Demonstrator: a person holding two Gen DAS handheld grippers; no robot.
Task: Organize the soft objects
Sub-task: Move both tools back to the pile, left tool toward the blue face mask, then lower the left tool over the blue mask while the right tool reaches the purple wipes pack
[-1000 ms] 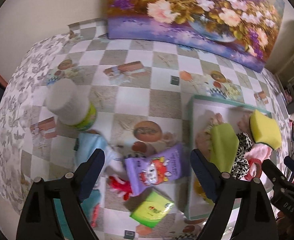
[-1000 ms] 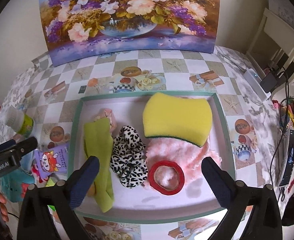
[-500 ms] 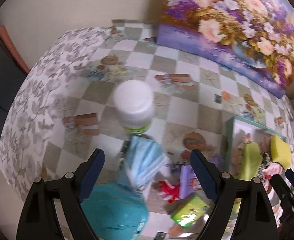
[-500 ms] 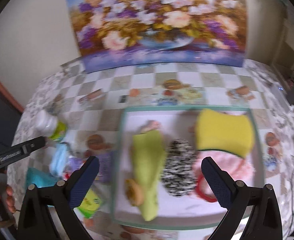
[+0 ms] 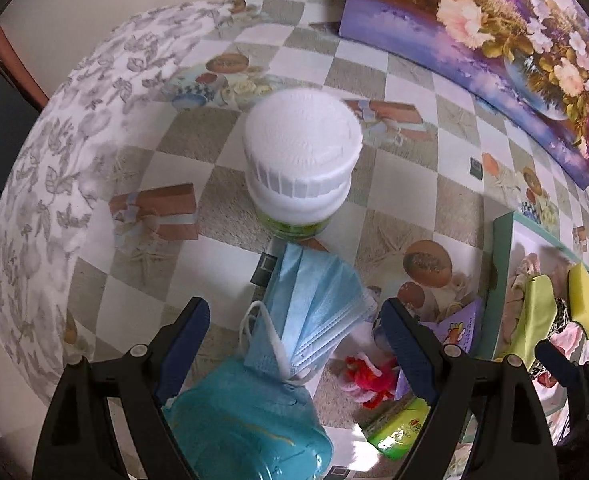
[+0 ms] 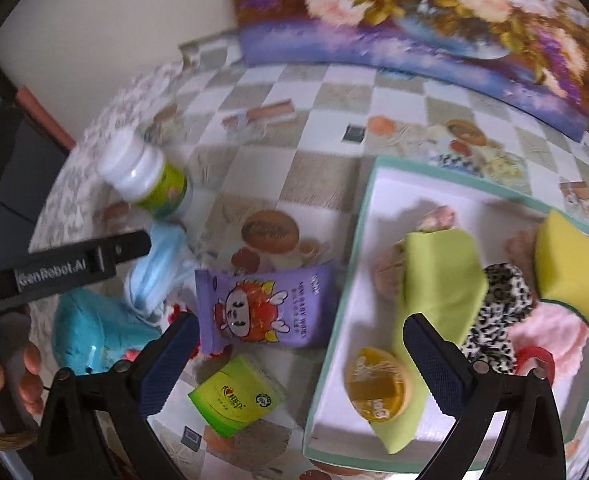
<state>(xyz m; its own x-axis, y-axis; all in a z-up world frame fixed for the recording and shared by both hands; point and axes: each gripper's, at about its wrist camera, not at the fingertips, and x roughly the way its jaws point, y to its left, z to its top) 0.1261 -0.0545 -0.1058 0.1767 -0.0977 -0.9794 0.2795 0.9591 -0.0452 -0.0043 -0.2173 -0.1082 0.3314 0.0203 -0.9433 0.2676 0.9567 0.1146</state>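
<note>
pale-blue pleated face mask (image 5: 314, 312) now sits between the spread left gripper (image 5: 294, 344), newly swung from the teal-rimmed tray (image 5: 501, 280): likely next pickup.

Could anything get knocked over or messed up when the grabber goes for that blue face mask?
Maybe. The white-capped bottle stands right behind the blue face mask, so the open left gripper pushing forward could tip it. The mask's ear loop lies loose near the teal pouch, so it might snag. The mask looks like a stack of thin layers, so a pinch may lift only some.
</note>
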